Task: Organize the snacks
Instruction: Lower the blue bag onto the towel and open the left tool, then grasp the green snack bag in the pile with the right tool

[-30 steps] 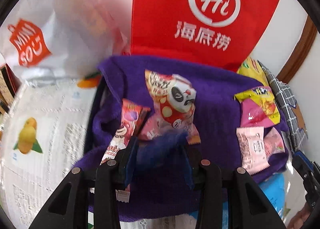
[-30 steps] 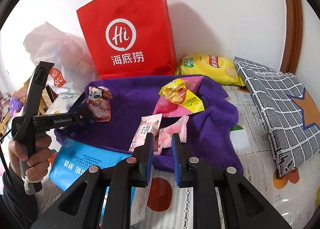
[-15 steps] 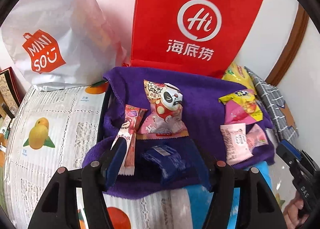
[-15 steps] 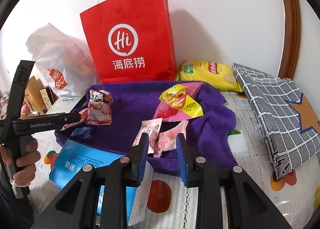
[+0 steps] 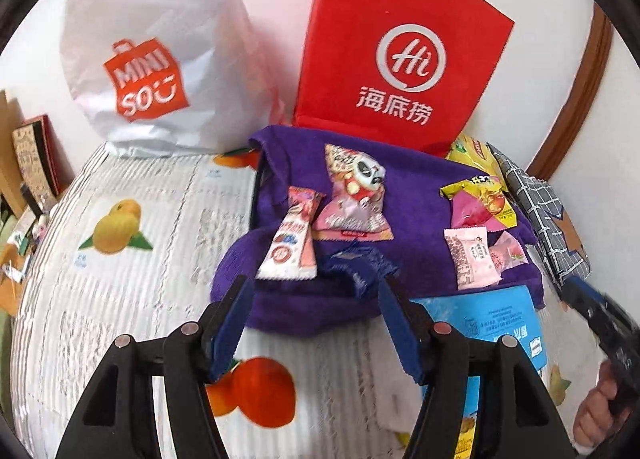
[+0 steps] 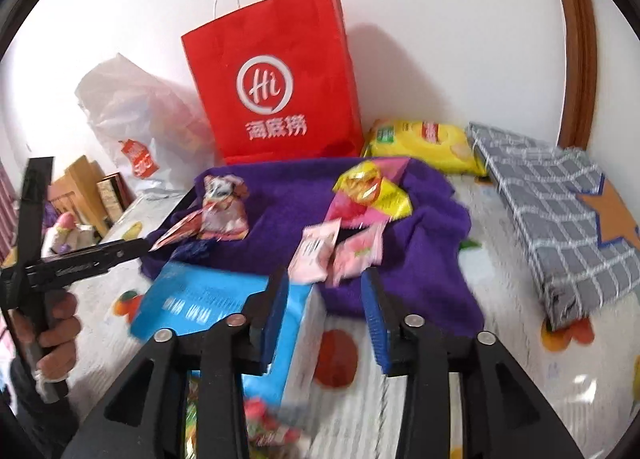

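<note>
The left tongs are spread wide and hold nothing. Right in front of their tips lies a small dark blue snack on the purple towel, a bit toward the right finger. Just left of it is a long pink and white snack bar, with its long side pointing away from the tongs. Behind that sits a pink panda snack bag. The right tongs are also apart and empty. Just past their tips lie two small pink packets, side by side on the near edge of the towel, both pointing away and a little to the left. A yellow and pink bag is farther back. A flat blue packet lies under the left finger of the right tongs, off the towel. The red paper bag stands far behind everything. The pink packets look closer to the right tongs, so that hand would likely reach them first, going straight ahead.
</note>
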`<state>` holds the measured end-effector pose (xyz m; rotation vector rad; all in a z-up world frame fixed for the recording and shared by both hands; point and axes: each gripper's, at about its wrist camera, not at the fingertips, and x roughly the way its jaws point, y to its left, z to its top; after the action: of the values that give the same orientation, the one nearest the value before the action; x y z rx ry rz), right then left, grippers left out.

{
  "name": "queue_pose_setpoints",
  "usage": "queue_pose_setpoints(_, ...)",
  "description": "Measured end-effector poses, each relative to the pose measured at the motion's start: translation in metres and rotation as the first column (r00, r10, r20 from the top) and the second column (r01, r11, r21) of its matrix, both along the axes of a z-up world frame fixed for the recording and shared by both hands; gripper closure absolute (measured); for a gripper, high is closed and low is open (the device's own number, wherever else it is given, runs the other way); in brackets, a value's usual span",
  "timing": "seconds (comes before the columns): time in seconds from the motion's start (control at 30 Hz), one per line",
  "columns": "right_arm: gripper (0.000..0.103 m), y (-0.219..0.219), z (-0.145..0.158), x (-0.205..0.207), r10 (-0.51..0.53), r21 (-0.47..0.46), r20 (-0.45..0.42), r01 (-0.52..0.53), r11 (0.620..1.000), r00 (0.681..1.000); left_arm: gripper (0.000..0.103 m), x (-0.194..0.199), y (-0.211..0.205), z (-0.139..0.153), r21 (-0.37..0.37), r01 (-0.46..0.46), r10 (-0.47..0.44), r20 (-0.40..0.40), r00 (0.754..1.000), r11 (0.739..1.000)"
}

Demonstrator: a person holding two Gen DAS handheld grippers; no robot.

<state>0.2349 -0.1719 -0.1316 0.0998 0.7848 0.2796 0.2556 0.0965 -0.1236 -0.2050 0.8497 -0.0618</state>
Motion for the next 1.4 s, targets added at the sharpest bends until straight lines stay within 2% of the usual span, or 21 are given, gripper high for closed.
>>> queue_pose_setpoints(0.17, 0.056, 0.011, -0.004, -0.033, 0.040, -0.055, -0.053, -0.043, 0.998, 0.998, 0.040, -0.007, 0.003, -0.002, 0.000, 0.002, -0.002, -0.004, 1.000, 1.000)
queue_pose_setpoints(0.43, 0.047, 0.049, -0.012, -0.076, 0.156, -0.064, -0.094, -0.162, 0.985, 0.983, 0.040, -0.016, 0.002, 0.003, -0.030, 0.027, -0.027, 0.009, 1.000, 0.999)
queue_pose_setpoints(0.6, 0.046, 0.066, -0.031, -0.078, 0.183, -0.062, -0.175, -0.197, 0.979, 0.967, 0.040, -0.021, -0.002, 0.006, -0.029, 0.047, -0.046, 0.018, 0.999, 0.998)
queue_pose_setpoints(0.9, 0.044, 0.086, -0.049, -0.081, 0.200, -0.134, -0.210, -0.231, 0.964, 0.957, 0.040, -0.027, -0.006, 0.012, -0.018, 0.065, -0.065, 0.039, 0.997, 0.998)
queue_pose_setpoints(1.03, 0.042, 0.094, -0.051, -0.084, 0.218, -0.190, -0.189, -0.254, 0.948, 0.957, 0.040, -0.029, -0.008, 0.013, -0.014, 0.075, -0.074, 0.043, 0.996, 0.997)
queue_pose_setpoints(1.1, 0.048, 0.093, -0.051, -0.085, 0.218, -0.194, -0.183, -0.252, 0.948, 0.959, 0.040, -0.030, -0.009, 0.013, -0.012, 0.078, -0.077, 0.047, 0.996, 0.997)
queue_pose_setpoints(1.2, 0.050, 0.092, -0.047, -0.091, 0.223, -0.215, -0.160, -0.254, 0.943, 0.962, 0.040, -0.032, -0.011, 0.013, 0.001, 0.083, -0.083, 0.053, 0.995, 0.997)
queue_pose_setpoints(1.4, 0.052, 0.082, -0.019, -0.111, 0.216, -0.175, -0.067, -0.224, 0.959, 0.974, 0.040, -0.041, -0.017, 0.016, 0.015, 0.128, -0.129, 0.074, 0.989, 0.992)
